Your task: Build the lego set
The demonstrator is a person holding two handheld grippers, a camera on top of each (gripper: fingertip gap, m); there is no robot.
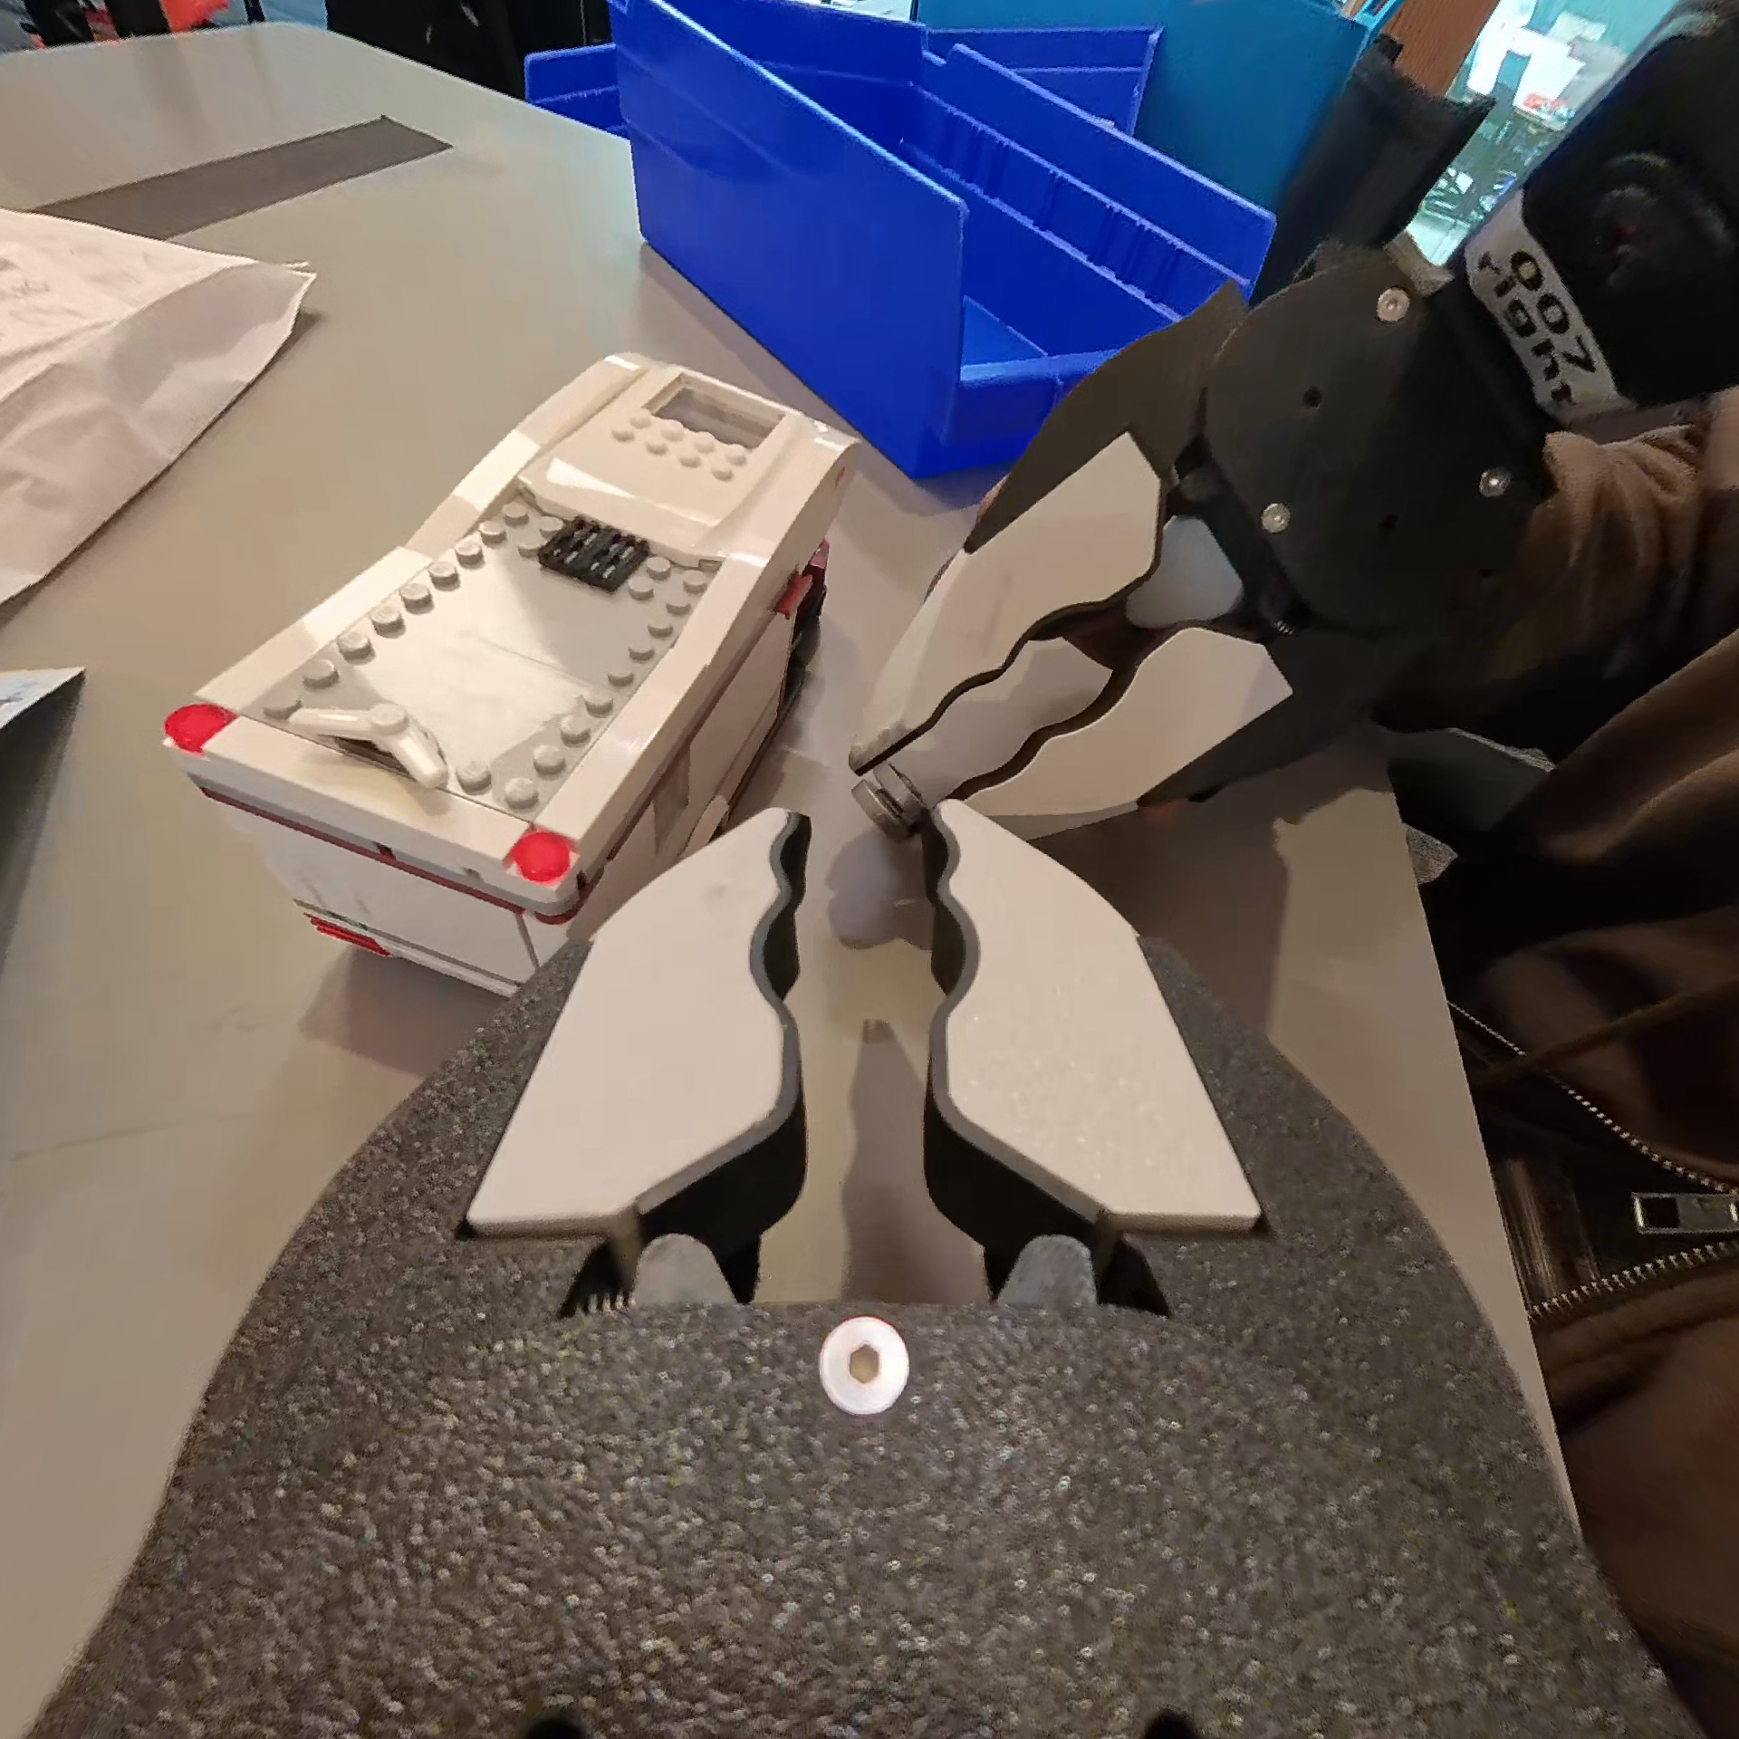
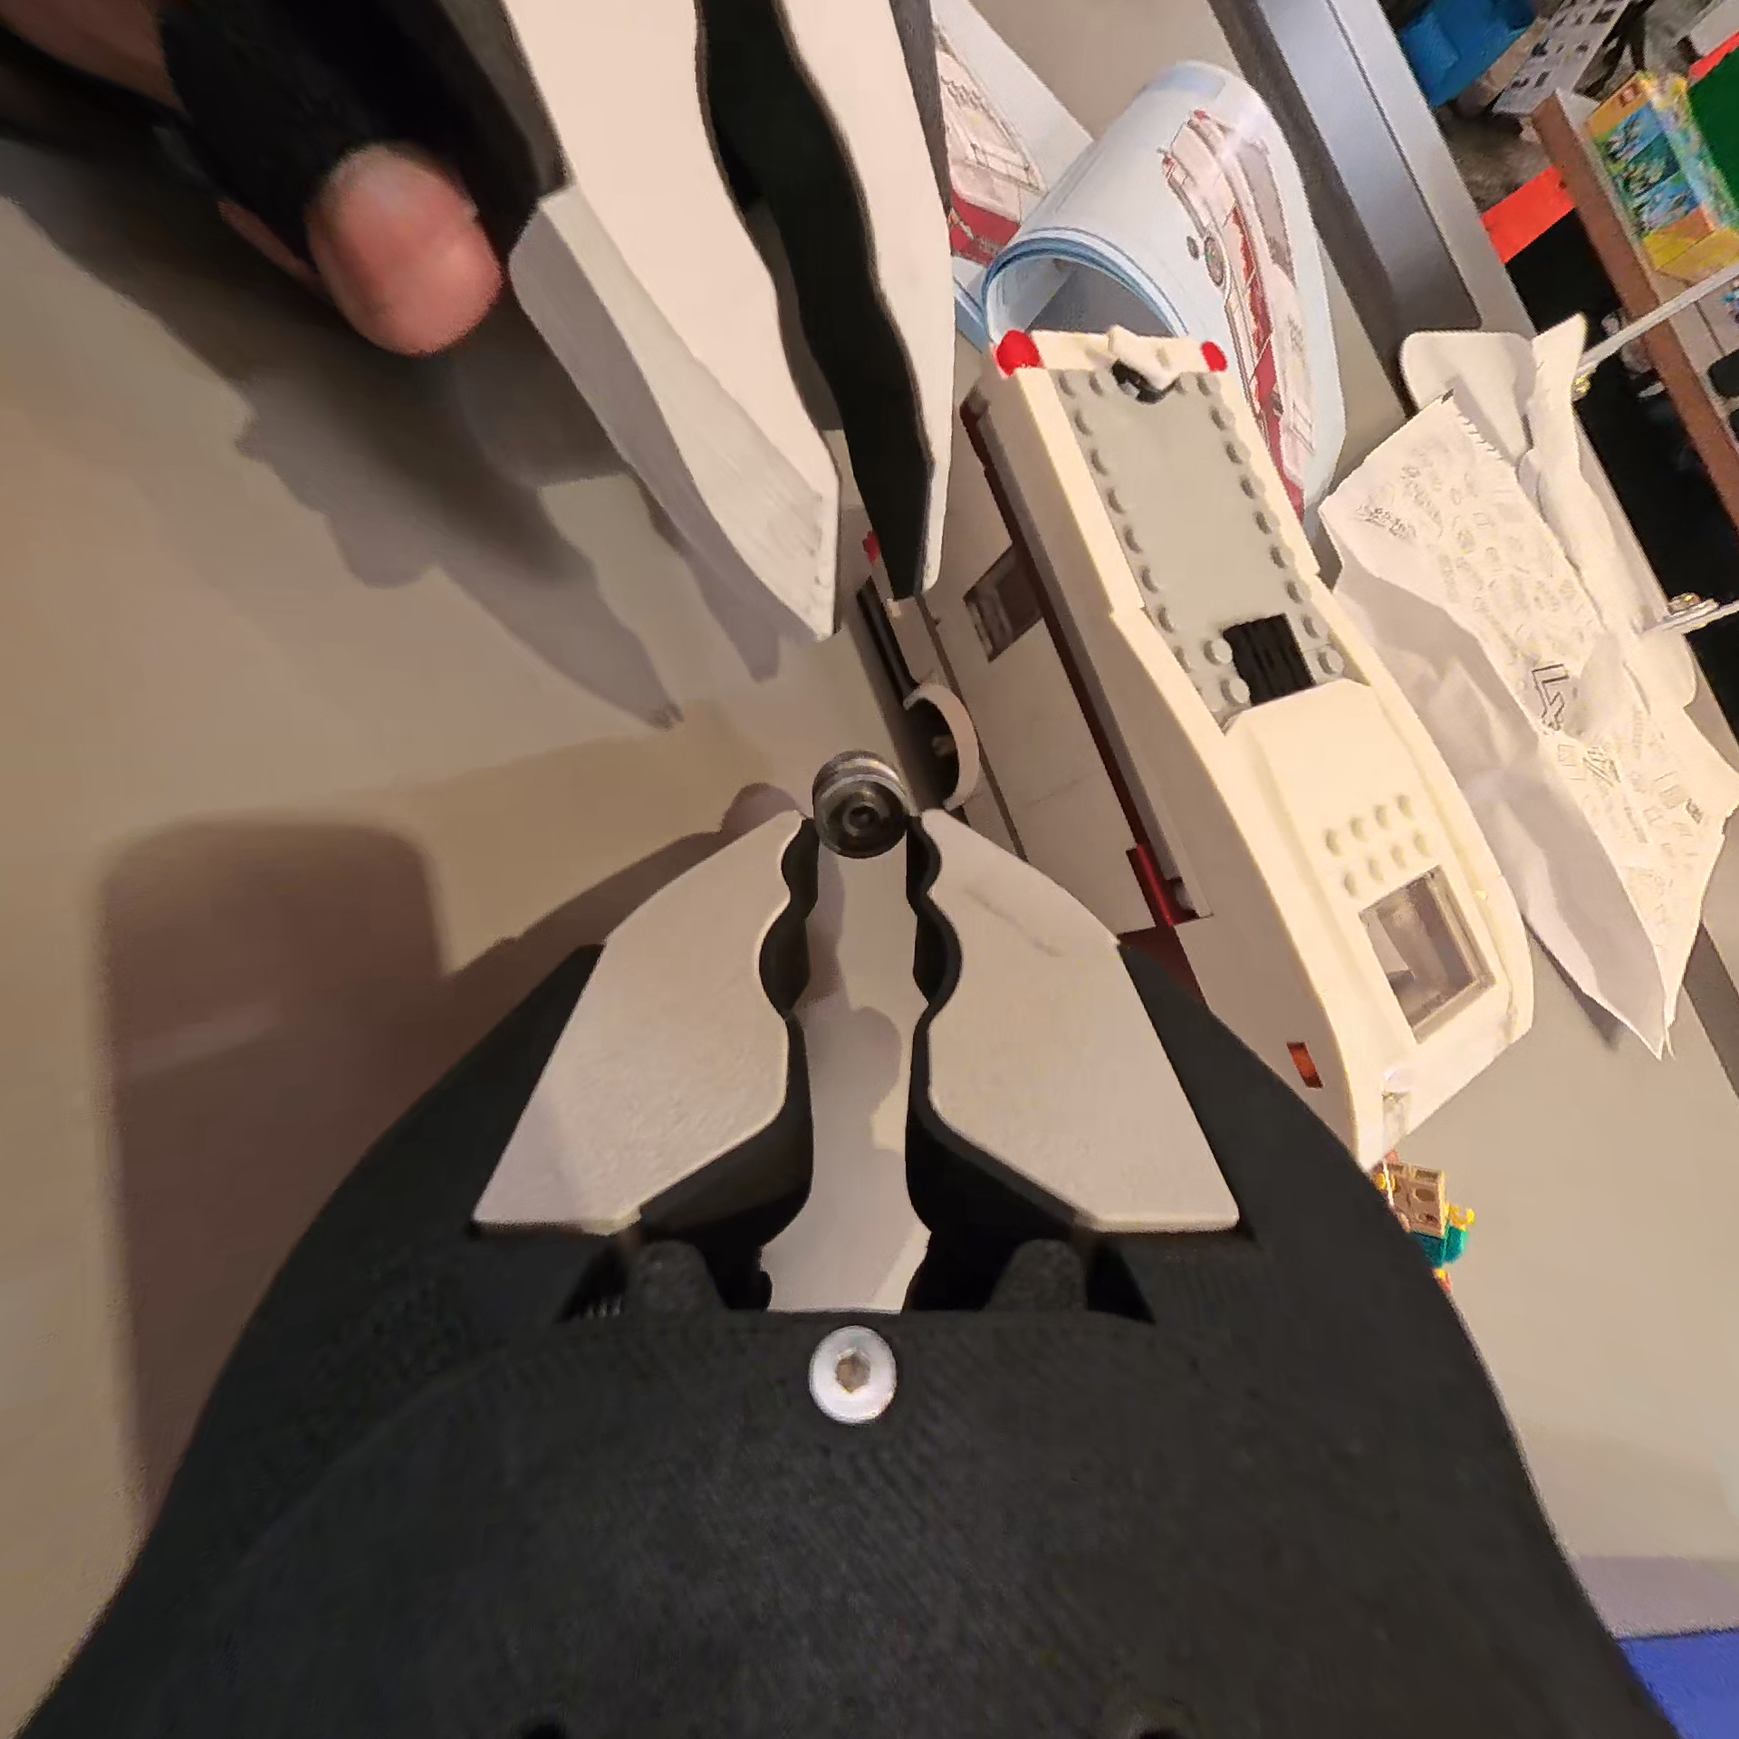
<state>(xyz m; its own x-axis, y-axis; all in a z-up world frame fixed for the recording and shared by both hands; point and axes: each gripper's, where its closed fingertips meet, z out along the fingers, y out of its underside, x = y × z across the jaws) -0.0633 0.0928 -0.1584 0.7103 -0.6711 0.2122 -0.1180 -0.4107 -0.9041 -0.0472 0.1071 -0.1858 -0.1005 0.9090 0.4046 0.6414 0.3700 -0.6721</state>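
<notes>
Right tool [image 2: 861, 828]; one wheel [image 2: 854, 811] pinched.

A white label [image 1: 1534, 320] with black printed characters wraps the body of the right gripper [image 1: 894, 781]. Crumpled white paper [image 2: 1506, 612] carries faint grey print, too small to read. A curled light-blue booklet [image 2: 1176, 188] shows printed drawings, and any lettering on it is illegible.

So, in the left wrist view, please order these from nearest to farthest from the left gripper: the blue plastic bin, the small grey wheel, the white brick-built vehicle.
1. Small grey wheel, at the left gripper fingertips, held by the right gripper.
2. White brick-built vehicle, to the left, on the table.
3. Blue plastic bin, far behind.
</notes>
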